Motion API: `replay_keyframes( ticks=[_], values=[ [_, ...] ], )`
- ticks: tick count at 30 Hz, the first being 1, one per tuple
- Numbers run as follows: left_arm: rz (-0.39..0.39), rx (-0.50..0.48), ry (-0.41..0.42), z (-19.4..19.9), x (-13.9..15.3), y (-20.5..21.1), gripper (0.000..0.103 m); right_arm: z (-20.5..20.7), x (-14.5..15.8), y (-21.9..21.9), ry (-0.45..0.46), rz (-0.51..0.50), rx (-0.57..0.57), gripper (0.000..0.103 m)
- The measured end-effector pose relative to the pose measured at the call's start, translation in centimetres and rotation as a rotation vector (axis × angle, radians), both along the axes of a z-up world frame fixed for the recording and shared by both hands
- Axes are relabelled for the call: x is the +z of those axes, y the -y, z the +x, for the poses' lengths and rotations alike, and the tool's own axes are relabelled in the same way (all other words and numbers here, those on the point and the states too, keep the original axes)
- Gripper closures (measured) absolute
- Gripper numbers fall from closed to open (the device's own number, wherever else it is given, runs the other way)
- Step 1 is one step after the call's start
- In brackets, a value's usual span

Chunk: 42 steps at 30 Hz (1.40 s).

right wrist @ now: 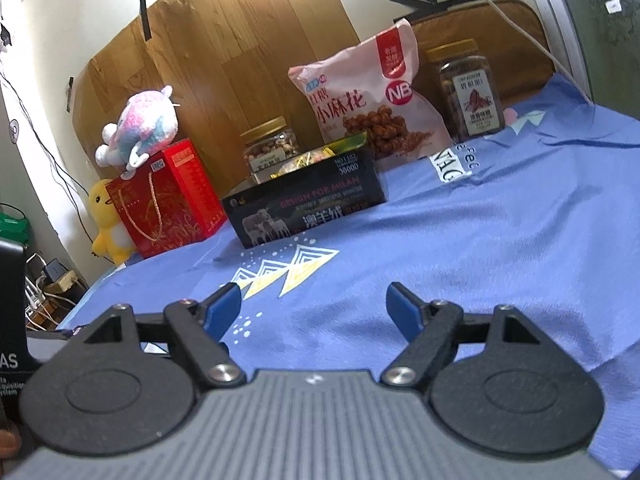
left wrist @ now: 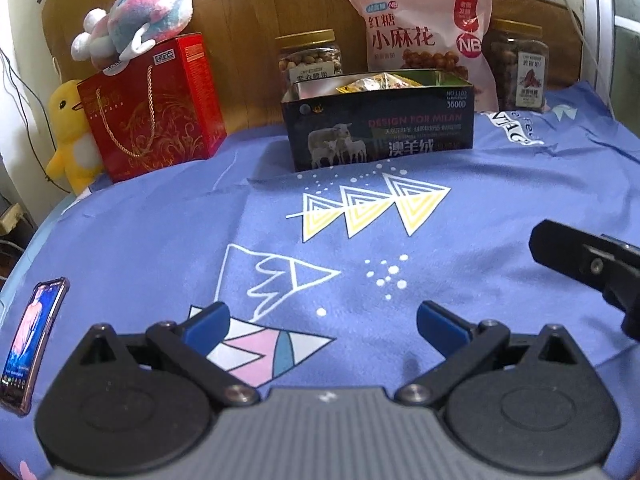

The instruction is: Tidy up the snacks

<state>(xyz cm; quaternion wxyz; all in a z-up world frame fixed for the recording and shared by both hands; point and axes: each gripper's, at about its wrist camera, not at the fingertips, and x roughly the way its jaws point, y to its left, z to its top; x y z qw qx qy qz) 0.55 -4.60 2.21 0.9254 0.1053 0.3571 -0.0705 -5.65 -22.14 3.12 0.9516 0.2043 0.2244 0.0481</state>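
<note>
A dark open box (left wrist: 380, 128) (right wrist: 308, 204) with small wrapped snacks inside stands at the far middle of the blue cloth. Behind it lean a pink snack bag (left wrist: 424, 28) (right wrist: 372, 96), a gold-lidded nut jar (left wrist: 310, 56) (right wrist: 270, 146) to its left and a taller jar (left wrist: 520, 64) (right wrist: 468, 88) to its right. My left gripper (left wrist: 323, 326) hangs open over the near cloth with nothing between its blue pads. My right gripper (right wrist: 314, 312) is open and empty too, well short of the box; part of it (left wrist: 588, 268) shows at the right edge of the left wrist view.
A red gift box (left wrist: 156, 108) (right wrist: 168, 196) with a plush toy (left wrist: 136, 12) (right wrist: 138, 128) on top stands at the far left, a yellow duck plush (left wrist: 72, 136) (right wrist: 106, 220) beside it. A phone (left wrist: 32, 340) lies at the near left edge. Cables and a power strip (right wrist: 52, 284) sit beyond the left edge.
</note>
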Motion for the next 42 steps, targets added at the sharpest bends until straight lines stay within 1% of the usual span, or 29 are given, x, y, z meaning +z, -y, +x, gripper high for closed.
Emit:
replay_keyframes(
  ticks=[8,13,21,26,30,33,37,42],
  values=[
    [0.023,0.001,-0.054,1.0,-1.3,0.3,0.0,0.9,-0.8,0.6,-0.037,0.016,-0.008,0.018],
    [0.023,0.001,-0.055,1.3,-1.4,0.3,0.0,1.4,-0.9,0.7,-0.042,0.018,-0.01,0.018],
    [-0.031,-0.007,-0.099,1.4,-1.4,-0.1,0.0,1.0,-0.7,0.6,-0.012,-0.012,-0.029,0.017],
    [-0.019,-0.018,-0.077,0.8,-1.2,0.1,0.0,0.6,-0.3,0.5,0.027,-0.044,-0.048,0.016],
    [-0.019,-0.02,-0.049,0.5,-0.8,0.0,0.0,0.6,-0.1,0.5,0.037,-0.048,-0.05,0.016],
    [-0.003,-0.015,-0.035,0.4,-0.7,0.0,0.0,0.6,-0.1,0.5,0.039,-0.048,-0.049,0.016],
    [0.035,-0.017,-0.029,0.3,-0.9,0.4,0.0,0.5,-0.1,0.5,0.04,-0.048,-0.048,0.015],
    [0.027,-0.033,-0.055,0.2,-1.0,0.4,0.0,0.5,-0.1,0.4,0.041,-0.048,-0.048,0.015]
  ],
)
